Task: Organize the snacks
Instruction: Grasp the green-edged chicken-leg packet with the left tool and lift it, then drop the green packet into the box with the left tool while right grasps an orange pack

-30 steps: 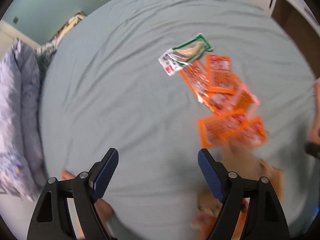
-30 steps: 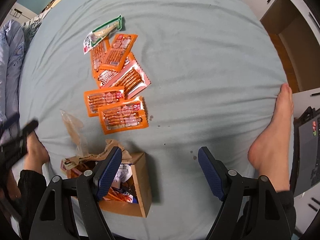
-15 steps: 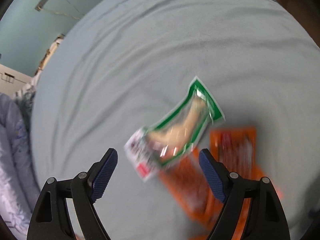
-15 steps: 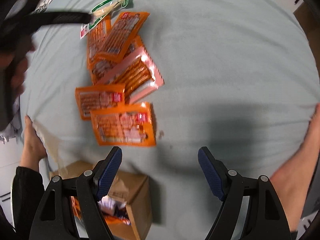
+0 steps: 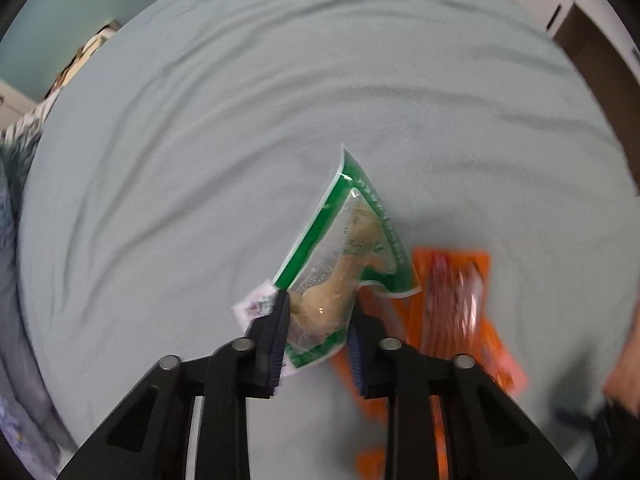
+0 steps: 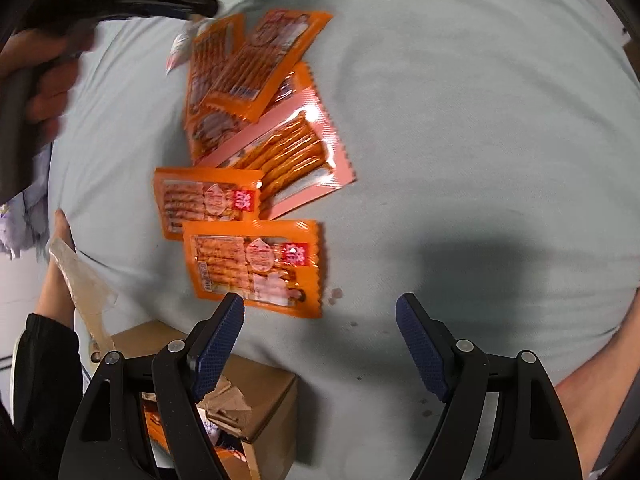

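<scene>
The left gripper (image 5: 318,326) points down at the bed (image 5: 200,140) and its jaws have just been closing — the pads now pinch the lower end of the green pack (image 5: 352,256), which bends up between them, its far tip lifted off the sheet. The pack shows a pale chicken foot through a clear window. Just right of it, orange packs (image 5: 456,292) lie blurred on the sheet, one partly under the green pack's edge.

The right gripper (image 6: 320,340) hangs with its fingers spread wide and nothing between them, over bare sheet. Ahead of it the orange packs (image 6: 256,264) lie in an overlapping row running toward the far side of the bed, with a pink pack (image 6: 296,152) in the middle of the row. The nearest orange pack sits just beyond the left fingertip. At the bed's near edge stands an open box (image 6: 256,412) with more snacks inside — partly hidden behind the fingers. A hand (image 6: 44,80) holding the left gripper shows blurred at top left, and a bare foot (image 6: 592,376) rests on the sheet at the lower right.
</scene>
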The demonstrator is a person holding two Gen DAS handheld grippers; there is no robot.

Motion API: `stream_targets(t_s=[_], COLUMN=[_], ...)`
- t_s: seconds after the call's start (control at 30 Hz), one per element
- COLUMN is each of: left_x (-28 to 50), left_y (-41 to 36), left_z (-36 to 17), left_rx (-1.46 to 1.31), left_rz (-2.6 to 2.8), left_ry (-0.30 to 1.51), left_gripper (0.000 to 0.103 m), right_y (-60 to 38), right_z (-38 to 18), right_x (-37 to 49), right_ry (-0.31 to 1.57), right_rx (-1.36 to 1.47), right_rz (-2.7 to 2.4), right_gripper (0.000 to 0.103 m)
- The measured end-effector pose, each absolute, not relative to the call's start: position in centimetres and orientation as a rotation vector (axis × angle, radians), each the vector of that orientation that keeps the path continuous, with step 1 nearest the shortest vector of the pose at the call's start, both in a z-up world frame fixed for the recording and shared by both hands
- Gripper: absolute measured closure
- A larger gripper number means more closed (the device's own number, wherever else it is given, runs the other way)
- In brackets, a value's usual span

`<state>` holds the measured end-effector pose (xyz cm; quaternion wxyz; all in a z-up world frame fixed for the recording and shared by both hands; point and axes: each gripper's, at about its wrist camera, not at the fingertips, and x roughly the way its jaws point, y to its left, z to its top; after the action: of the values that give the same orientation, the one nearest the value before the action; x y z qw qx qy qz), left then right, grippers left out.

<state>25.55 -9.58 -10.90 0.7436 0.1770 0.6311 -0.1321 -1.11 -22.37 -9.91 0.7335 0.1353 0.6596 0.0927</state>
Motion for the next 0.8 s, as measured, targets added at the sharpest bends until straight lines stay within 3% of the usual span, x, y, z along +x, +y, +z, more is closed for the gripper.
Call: stream_targets(t_s=[0.27,0.3,0.33,0.4,0.53,0.73,0.8], left_x=[13.9,12.2,11.4,8.4,2.8,-1.9,-2.9], left_y=[-1.2,-0.6,-0.1,0.2,-0.7,-4.7,-4.9], left_z=[0.3,1.4,2.0,3.6,3.1,-2.7,-4.5], left_rx=[0.241,0.218,0.194,0.108,0.059,0.173,0.231], left_rz=[-0.431,-0.452,-0.470,-0.523,-0.625,-0.721,-0.710], left_ry=[1.402,1.401,1.404,1.422,1.471,1.573,1.628], left_gripper=[0.084,0.084,0.084,0.084,0.083,0.081,0.073], right_y=[-18.6,-18.1,-17.4,-16.3,-13.7,-11.0,-11.0], right_z=[-12.7,-13.2,-13.6,-13.7,-14.3,-14.8,-14.6], right_x=[2.2,2.6,3.2,4.1,5.2,5.1,4.6], right_ry=[1.497,1.512,1.519,1.519,1.548,1.562,1.537], right_rx=[0.218,0.197,0.203,0.207,0.110,-0.035,-0.051], right_rz=[0.181,0.156,0.157,0.145,0.088,0.162,0.172], right_gripper=[0.025,0.018,0.003,0.000,0.000,0.000,0.007])
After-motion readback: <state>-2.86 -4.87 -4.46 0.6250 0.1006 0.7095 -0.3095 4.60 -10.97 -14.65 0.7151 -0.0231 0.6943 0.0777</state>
